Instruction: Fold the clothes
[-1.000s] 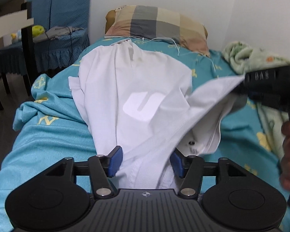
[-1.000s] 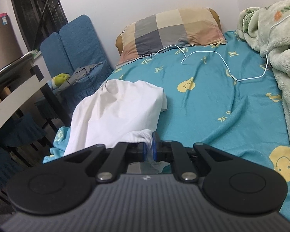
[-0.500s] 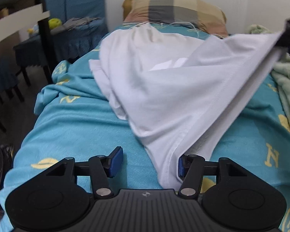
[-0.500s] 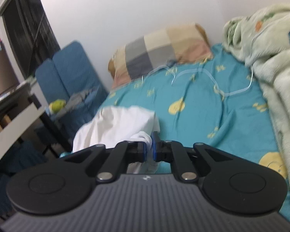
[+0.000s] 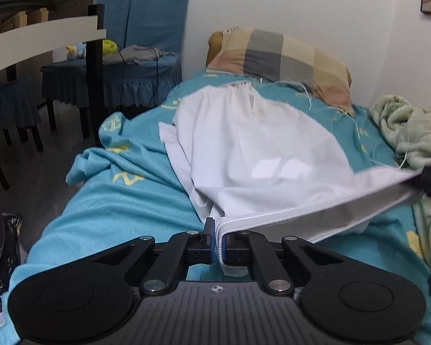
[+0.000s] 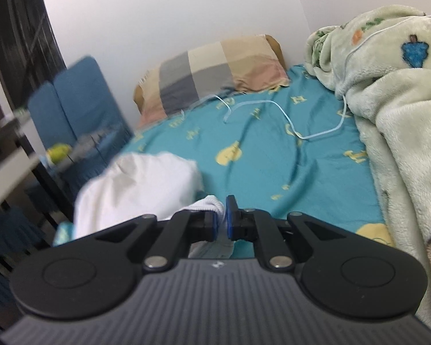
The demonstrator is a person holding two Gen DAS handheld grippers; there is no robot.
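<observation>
On the bed (image 5: 123, 210), near edge: left hand-held gripper (image 5: 217, 244) has just closed, pinching shirt (image 5: 261, 155) hem; right hand-held gripper (image 6: 221, 224) pinches the other corner, hem taut for folding

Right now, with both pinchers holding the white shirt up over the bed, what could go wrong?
1. The left gripper, whose jaws have just closed, pinches only the thin hem of the white shirt; a hard pull might slip it free.
2. The shirt's far end lies bunched on the blue sheet, so lifting may drag wrinkles along.
3. The white cable lies close by and might snag.
</observation>
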